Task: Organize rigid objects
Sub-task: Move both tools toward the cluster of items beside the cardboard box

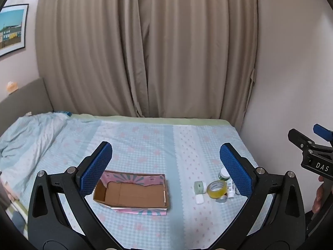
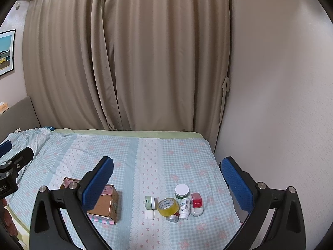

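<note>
Taking up most of both views is a bed (image 1: 145, 141) with a light blue checked sheet dotted with pink flowers, pushed against beige curtains (image 1: 145, 48) and a plain wall. Next biggest is the cardboard box (image 1: 133, 193), open on top with pink patterned flaps, brown inside with nothing in it that I can see, sitting on the sheet left of the small stuff. The left gripper (image 1: 166, 166) hangs above the bed with its blue-padded fingers spread wide and nothing between them; the right gripper (image 2: 167, 179) is the same deal, wide apart and holding nothing. Then there's the little cluster, all bunched up close and some touching: a yellowish tape roll (image 2: 168, 206) standing on edge in the middle, a white-lidded green jar (image 2: 182, 190) behind it, a pale green tub (image 2: 150, 202) on its side to the left, a white pill bottle (image 2: 185, 208) to the right, a small white case (image 2: 149, 215) in front, and a silver tin (image 2: 172, 218) tucked under the tape. The right wrist view also shows a red cube (image 2: 196, 200) and a white round lid (image 2: 196, 211), which the left wrist view hides behind its right finger. That right view only catches one corner of the box, since its left finger covers the rest. Labels are too small to read apart from "MADE IN" on the tape.
</note>
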The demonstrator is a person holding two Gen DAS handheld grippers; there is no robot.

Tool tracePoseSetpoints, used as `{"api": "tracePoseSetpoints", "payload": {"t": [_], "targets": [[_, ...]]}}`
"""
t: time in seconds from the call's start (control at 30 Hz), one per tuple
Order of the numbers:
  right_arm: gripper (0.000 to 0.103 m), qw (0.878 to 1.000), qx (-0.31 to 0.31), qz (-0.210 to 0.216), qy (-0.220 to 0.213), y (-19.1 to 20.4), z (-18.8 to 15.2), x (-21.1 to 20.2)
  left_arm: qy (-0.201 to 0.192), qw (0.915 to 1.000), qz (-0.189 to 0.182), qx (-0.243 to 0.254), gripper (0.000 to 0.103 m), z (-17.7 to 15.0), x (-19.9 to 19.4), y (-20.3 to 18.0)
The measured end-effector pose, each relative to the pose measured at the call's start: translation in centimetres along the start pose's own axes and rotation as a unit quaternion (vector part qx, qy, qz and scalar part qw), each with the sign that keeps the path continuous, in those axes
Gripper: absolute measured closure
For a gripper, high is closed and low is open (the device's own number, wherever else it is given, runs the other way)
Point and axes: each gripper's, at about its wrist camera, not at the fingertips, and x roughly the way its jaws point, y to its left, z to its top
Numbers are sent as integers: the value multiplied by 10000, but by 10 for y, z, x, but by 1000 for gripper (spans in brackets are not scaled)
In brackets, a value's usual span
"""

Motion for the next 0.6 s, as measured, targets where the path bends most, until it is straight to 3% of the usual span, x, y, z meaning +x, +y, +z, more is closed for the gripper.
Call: {"api": "tracePoseSetpoints", "payload": {"t": [0.6], "targets": [[0,10000,-16,28,-1,1,0,0,32,10000,-38,-28,1,-2,2,-4]]}}
